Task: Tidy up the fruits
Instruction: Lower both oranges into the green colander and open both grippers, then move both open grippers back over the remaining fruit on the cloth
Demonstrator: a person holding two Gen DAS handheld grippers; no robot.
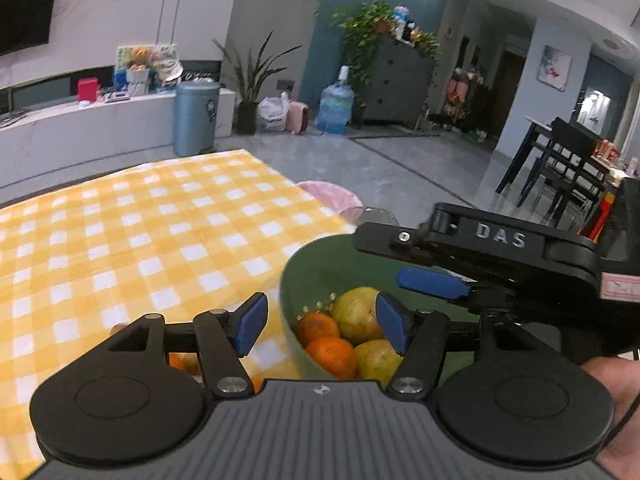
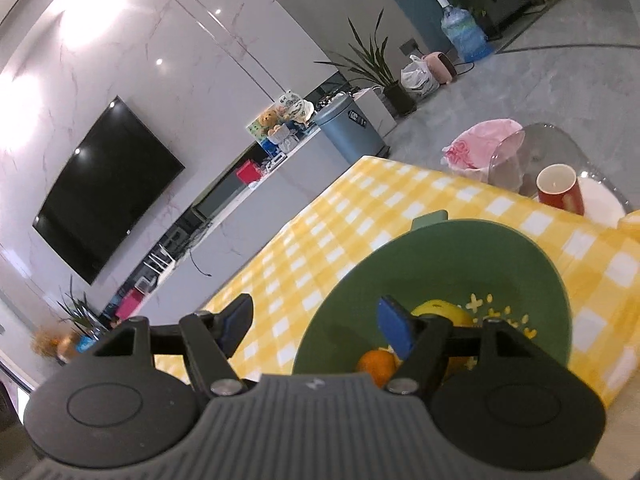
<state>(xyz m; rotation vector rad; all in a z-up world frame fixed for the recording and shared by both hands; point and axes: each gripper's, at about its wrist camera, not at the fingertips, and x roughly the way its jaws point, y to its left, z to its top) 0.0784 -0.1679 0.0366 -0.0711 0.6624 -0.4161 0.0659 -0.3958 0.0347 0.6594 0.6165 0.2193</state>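
Observation:
A green colander bowl (image 1: pixel 304 276) stands on the yellow checked tablecloth (image 1: pixel 132 240) and holds two oranges (image 1: pixel 331 354) and two yellow-green pears (image 1: pixel 356 312). My left gripper (image 1: pixel 322 326) is open and empty, straddling the bowl's near rim. An orange fruit (image 1: pixel 180 362) shows under its left arm on the cloth. My right gripper (image 2: pixel 316 330) is open and empty, tilted over the same bowl (image 2: pixel 452 252); an orange (image 2: pixel 378 366) and a yellow pear (image 2: pixel 438 310) show beside its right finger. The right gripper also shows in the left wrist view (image 1: pixel 434 282), above the bowl.
A red cup (image 2: pixel 560 190) and a white plate (image 2: pixel 604 200) stand beyond the bowl near the table's far edge. A clear chair with a pink bag (image 2: pixel 484 144) is behind the table. A blue bin (image 1: pixel 196 116) stands on the floor.

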